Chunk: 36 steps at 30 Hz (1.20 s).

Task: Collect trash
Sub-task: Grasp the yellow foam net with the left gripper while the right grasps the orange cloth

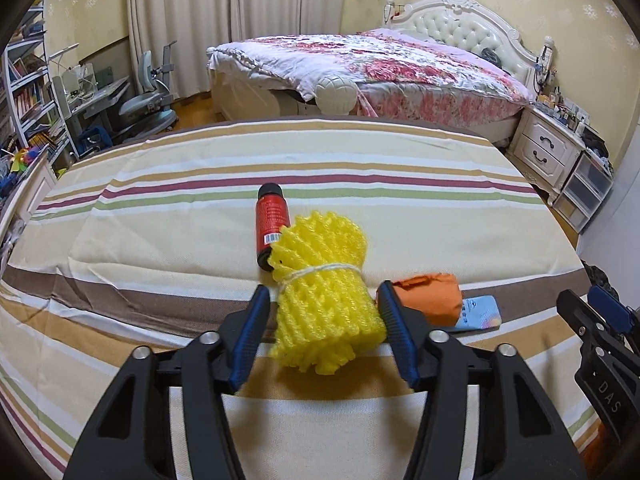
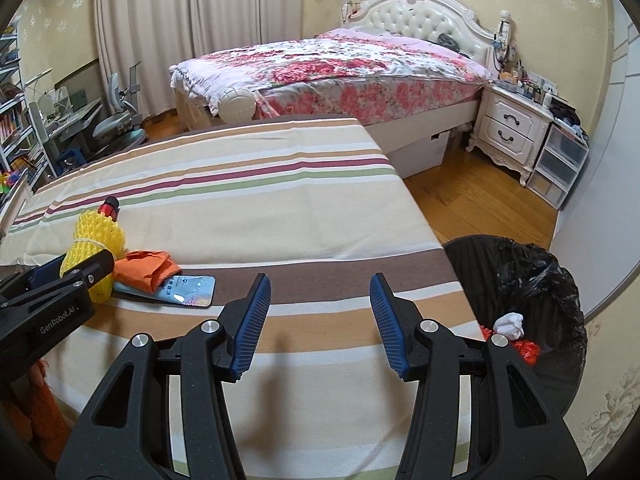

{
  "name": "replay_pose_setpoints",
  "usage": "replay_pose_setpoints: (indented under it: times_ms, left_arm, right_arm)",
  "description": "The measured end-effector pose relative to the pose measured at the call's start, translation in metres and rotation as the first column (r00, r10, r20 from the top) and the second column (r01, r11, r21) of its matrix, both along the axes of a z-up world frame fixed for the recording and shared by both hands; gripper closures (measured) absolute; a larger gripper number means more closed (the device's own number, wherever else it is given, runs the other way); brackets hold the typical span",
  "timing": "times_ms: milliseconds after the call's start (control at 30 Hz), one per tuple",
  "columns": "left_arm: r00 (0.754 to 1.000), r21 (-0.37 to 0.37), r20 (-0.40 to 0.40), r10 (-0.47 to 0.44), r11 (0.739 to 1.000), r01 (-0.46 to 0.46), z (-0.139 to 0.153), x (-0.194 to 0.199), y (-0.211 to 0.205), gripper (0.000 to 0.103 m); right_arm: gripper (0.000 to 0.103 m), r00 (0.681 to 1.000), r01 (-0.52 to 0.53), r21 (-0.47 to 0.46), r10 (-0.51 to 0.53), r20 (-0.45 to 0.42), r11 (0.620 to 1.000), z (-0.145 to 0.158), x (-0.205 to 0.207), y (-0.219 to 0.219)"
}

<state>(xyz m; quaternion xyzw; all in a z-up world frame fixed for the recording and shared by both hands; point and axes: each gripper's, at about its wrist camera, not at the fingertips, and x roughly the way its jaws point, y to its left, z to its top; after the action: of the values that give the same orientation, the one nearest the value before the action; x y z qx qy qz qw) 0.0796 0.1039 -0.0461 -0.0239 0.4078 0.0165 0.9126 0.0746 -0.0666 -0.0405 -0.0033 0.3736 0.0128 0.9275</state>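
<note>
- Surface: a table point(image 2: 248, 200) covered with a striped cloth, trash grouped at its near left part; a lined trash bin point(image 2: 520, 280) stands on the floor just off its right corner.
- Already collected: a white crumpled piece point(image 2: 509, 325) and some red material point(image 2: 527, 350) are seen inside the bin; nothing more of its contents can be made out.
- Item in hand: a yellow foam net bundle point(image 1: 326, 300), tied with string, is lodged between the pads of the left claw point(image 1: 322, 322). The pads appear to touch both its sides, so it is judged pinched; it rests on the cloth, not yet lifted.
- Still outstanding: a red bottle point(image 1: 272, 222) with black cap, lying on its side just behind the bundle and touching it; an orange wrapper point(image 1: 430, 294) just right of the bundle; a light blue sachet point(image 1: 482, 312) partly under the wrapper.
- Right claw point(image 2: 320, 318): spread, nothing between its pads, hovering over bare cloth between the trash group and the bin.
- Progress, as judged: early to middle; at least four pieces remain on the table.
</note>
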Motion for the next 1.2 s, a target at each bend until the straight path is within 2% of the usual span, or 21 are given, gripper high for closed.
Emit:
replay_pose_setpoints:
  times_ms: [367, 467, 533, 800, 900, 1200]
  left_arm:
    - [0.999, -0.014, 0.042, -0.011, 1.000, 0.011, 0.008, -0.019, 0.015, 0.058]
    - [0.999, -0.011, 0.049, 0.011, 1.000, -0.011, 0.011, -0.024, 0.026, 0.058]
    - [0.998, -0.007, 0.052, 0.027, 1.000, -0.027, 0.013, -0.026, 0.035, 0.058]
    - [0.992, 0.016, 0.057, 0.108, 0.994, -0.109, 0.013, -0.039, 0.072, 0.058]
    - [0.990, 0.011, 0.050, 0.134, 0.991, -0.134, 0.009, -0.042, 0.084, 0.058]
    - [0.985, -0.011, 0.045, 0.165, 0.986, -0.165, 0.005, -0.049, 0.101, 0.058]
  right_arm:
    - [0.052, 0.997, -0.071, 0.006, 0.071, -0.012, 0.997, -0.001, 0.005, 0.031]
    - [0.051, 0.995, -0.097, 0.015, 0.097, -0.015, 0.995, 0.000, 0.006, 0.044]
    - [0.045, 0.993, -0.113, 0.025, 0.114, -0.014, 0.993, 0.000, 0.007, 0.051]
    - [0.044, 0.983, -0.182, 0.039, 0.183, -0.025, 0.982, 0.001, 0.008, 0.087]
    - [0.039, 0.978, -0.200, 0.038, 0.202, -0.044, 0.979, -0.002, 0.011, 0.099]
    - [0.037, 0.976, -0.188, 0.053, 0.193, -0.098, 0.981, -0.012, 0.021, 0.111]
